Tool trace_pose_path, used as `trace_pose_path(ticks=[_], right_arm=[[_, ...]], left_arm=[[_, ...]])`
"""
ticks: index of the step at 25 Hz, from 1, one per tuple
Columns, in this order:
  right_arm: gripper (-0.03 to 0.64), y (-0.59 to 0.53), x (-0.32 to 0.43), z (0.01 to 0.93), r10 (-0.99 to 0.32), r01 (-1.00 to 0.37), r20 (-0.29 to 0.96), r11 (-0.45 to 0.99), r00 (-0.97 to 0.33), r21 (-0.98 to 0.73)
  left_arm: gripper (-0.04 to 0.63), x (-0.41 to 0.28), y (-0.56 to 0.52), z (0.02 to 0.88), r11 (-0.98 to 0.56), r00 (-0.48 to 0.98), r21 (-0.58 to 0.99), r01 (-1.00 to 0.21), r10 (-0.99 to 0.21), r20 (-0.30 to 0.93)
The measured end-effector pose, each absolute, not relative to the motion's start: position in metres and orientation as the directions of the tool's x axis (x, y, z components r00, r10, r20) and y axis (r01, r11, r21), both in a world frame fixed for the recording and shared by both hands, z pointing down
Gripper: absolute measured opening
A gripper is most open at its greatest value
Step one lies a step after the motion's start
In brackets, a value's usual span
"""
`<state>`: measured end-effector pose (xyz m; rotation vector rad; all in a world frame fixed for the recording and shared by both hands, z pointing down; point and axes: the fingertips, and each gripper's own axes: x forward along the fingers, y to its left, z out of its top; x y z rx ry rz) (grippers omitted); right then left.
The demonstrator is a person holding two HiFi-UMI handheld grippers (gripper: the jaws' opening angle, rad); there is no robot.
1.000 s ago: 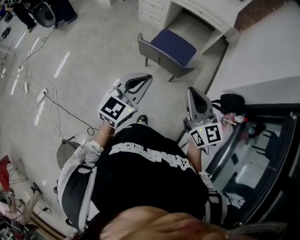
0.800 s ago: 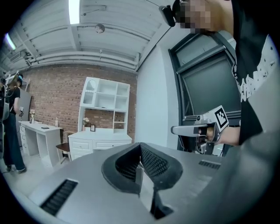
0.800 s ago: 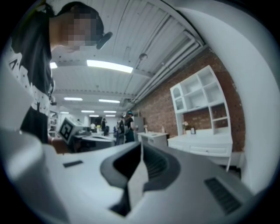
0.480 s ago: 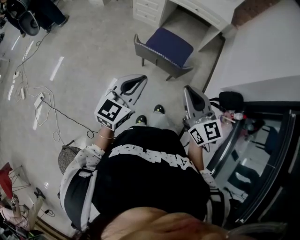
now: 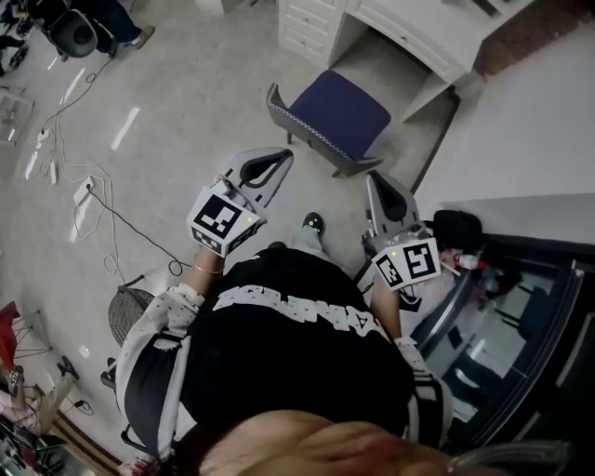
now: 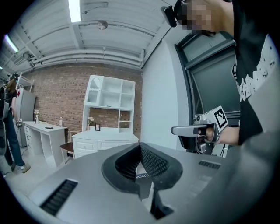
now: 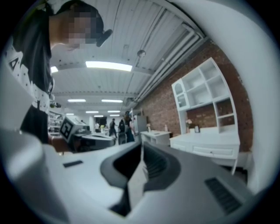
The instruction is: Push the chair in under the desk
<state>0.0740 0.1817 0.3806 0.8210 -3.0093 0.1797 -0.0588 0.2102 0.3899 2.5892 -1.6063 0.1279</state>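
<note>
Left gripper (image 5: 282,160): jaws closed, empty; well short of desk (image 5: 409,28).
Chair (image 5: 339,107): pulled out from desk, skewed, backrest away from it.
Right gripper (image 5: 376,182): jaws closed, empty; short of desk.
Handling: likely rigid, fairly light; legs may drag. Push the backrest rail evenly.

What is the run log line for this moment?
chair: in front of desk, untouched | left gripper: shut, empty | right gripper: shut, empty

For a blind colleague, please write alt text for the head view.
From above: a person holds a shut left claw and a shut right claw, both empty, short of a blue-seated chair that stands pulled out from a white desk.
</note>
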Motion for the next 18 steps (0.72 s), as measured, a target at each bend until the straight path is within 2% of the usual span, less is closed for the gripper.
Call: trace_pose_path(ticks=[18], right_arm=[[0.032, 0.107, 0.088, 0.389, -0.403, -0.397, -0.005, 0.903, -0.915, -0.167]], left_arm=[[0.035, -0.030, 0.149, 0.383, -0.370, 0.357, -0.038, -0.928, -0.916, 0.184]])
